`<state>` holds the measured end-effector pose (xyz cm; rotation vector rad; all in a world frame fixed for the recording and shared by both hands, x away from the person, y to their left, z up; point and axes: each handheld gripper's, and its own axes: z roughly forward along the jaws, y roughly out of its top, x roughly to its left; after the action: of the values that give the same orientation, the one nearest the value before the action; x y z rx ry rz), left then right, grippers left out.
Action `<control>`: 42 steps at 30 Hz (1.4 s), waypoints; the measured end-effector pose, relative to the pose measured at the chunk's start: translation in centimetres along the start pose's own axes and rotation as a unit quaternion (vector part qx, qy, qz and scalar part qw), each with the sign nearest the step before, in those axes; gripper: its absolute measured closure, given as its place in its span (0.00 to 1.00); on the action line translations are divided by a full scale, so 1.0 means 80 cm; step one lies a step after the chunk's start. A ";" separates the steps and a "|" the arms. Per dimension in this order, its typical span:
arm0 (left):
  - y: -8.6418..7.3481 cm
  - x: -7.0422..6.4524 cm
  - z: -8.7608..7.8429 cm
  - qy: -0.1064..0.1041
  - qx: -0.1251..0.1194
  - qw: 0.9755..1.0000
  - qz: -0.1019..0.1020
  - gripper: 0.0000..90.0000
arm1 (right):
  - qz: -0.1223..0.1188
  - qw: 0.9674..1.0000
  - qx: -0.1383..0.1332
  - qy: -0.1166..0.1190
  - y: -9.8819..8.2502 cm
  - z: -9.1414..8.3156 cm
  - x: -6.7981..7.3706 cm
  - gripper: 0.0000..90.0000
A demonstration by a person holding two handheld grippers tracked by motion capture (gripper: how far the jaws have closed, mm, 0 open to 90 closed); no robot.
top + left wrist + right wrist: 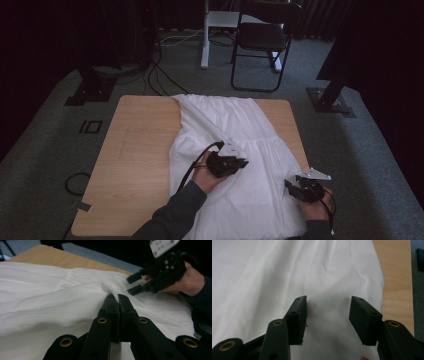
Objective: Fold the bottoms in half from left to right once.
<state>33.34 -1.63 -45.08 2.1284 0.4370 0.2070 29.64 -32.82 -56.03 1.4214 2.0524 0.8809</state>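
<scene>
Centrally, the left claw (116,298) pinches a raised fold of the white cloth (240,145) covering the desk (135,150); the right claw (328,315) gapes near the right edge.

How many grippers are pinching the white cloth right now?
1. The left gripper is shut on a fold of the white cloth mid-table; the right gripper hovers open near its right edge.
</scene>
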 end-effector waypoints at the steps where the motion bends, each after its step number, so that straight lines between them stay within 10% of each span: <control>1: -0.002 -0.002 0.008 -0.002 0.005 1.000 -0.001 0.99 | -0.002 1.000 -0.004 0.000 0.003 -0.002 0.002 0.53; 10: -0.028 0.018 -0.002 -0.002 -0.013 0.999 -0.053 0.59 | -0.011 0.998 -0.062 0.031 0.047 -0.022 0.029 0.51; 16: -0.043 0.037 -0.050 0.061 -0.025 0.996 -0.055 0.56 | -0.035 0.994 -0.081 0.059 0.082 -0.018 0.058 0.56; 23: -0.096 0.073 -0.089 0.135 -0.001 0.987 -0.090 0.56 | -0.054 0.990 -0.073 0.109 0.103 0.006 0.091 0.70; 36: -0.166 0.099 -0.108 0.217 0.047 0.965 -0.140 0.48 | -0.074 0.987 -0.011 0.143 0.109 0.069 0.134 0.51; 42: -0.176 0.101 -0.106 0.229 0.061 0.961 -0.145 0.44 | -0.085 0.985 0.006 0.150 0.108 0.073 0.134 0.94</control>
<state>34.97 15.22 -52.09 2.0973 1.0493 0.5177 35.52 -19.21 -53.92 1.1535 2.3623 1.0618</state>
